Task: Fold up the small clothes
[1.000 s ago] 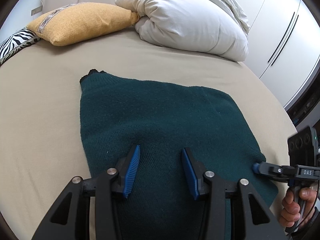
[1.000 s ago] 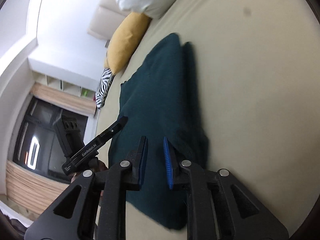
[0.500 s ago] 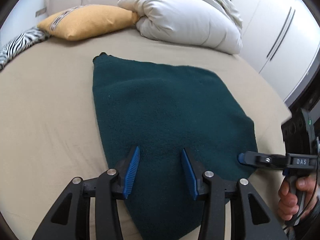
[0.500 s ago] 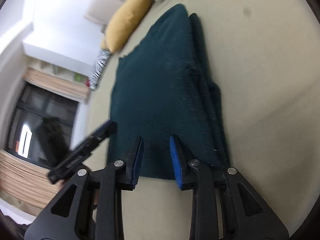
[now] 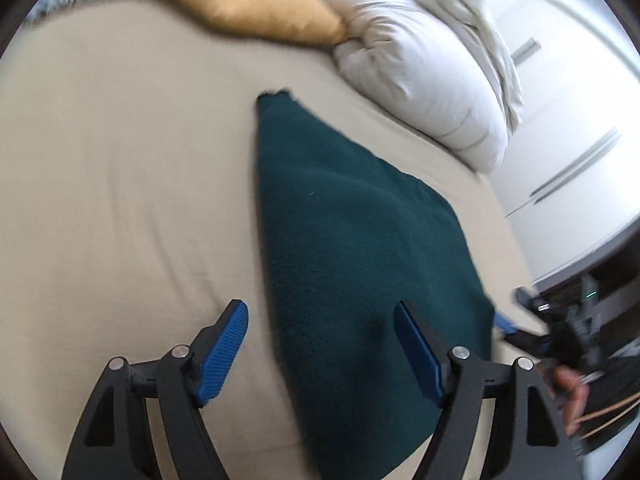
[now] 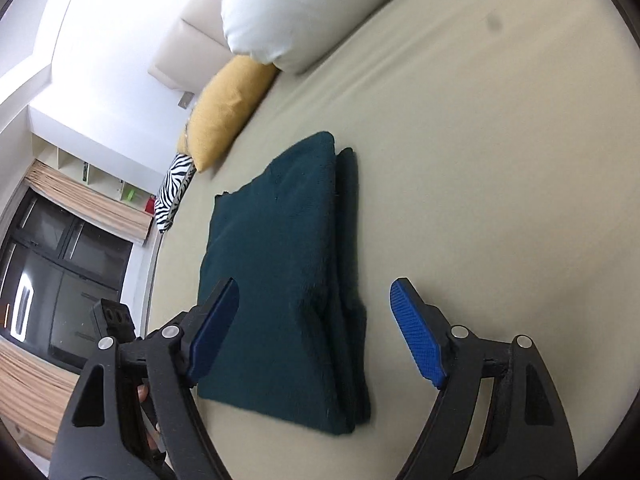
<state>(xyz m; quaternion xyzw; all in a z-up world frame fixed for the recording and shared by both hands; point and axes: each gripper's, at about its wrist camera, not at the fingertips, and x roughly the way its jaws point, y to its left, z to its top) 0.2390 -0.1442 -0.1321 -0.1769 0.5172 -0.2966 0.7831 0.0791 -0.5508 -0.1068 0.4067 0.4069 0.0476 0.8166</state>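
**Both claws let go of the folded sweater**

Left claw (image 5: 320, 344): its blue fingers now stand wide apart, where a second ago they were held closer together over the knit. One finger hangs over bare bed sheet (image 5: 120, 200), the other over the dark green sweater (image 5: 352, 248), so the garment's left edge runs up between them. Nothing is gripped. Ahead of this claw and to its left lies the mustard cushion (image 5: 256, 8); ahead and to its right, the white duvet (image 5: 420, 80). This view is blurred, which suggests the claw is swinging.

Right claw (image 6: 316, 320): also spread wide and empty, after being nearly shut a second ago. The sweater (image 6: 280, 280) lies just ahead of and between its fingers, flat on the bed (image 6: 480, 160), with stacked layers showing along the edge nearer the right finger. The left tool's body shows beyond this claw's left finger.

Judgement: the release, with the sweater resting in a compact layered rectangle, suggests a fold has just been laid down. Either this garment is finished, or one more fold across its length is left; the spread fingers suit a fresh grasp at a near corner.
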